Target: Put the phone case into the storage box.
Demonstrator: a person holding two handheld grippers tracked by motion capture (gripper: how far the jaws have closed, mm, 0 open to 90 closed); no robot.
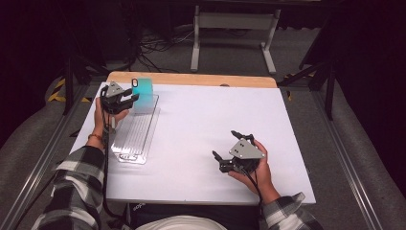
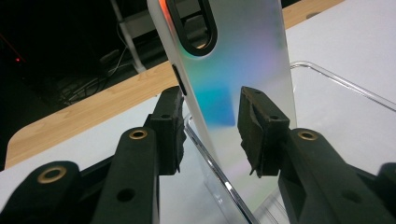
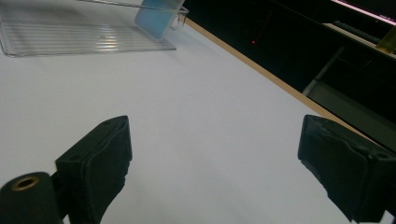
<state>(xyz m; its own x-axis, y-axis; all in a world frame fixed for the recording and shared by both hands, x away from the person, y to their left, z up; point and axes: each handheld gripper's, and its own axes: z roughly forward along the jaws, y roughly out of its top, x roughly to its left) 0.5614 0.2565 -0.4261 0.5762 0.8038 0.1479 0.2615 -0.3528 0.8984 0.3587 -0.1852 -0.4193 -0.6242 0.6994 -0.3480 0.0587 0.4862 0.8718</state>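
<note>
Upper left of high view: left tool (image 1: 128, 98) pinched iridescent phone case (image 2: 233, 70) upright over clear tray (image 1: 139, 132); right tool (image 1: 229, 149) spread wide, lower right, above desk (image 1: 201, 124).

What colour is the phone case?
Iridescent white with turquoise sheen, on the phone case; clearest in the left gripper view.

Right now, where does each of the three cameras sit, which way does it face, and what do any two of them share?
High view: above the person's side, facing forward and down on the white table; both forearms, left tongs, right tongs.
Left gripper view: on the left tongs, facing the iridescent phone case standing between its jaws in the clear tray.
Right gripper view: on the right tongs, low over the table; jaws apart, nothing between.
Shared: all three show the case and tray.
</note>
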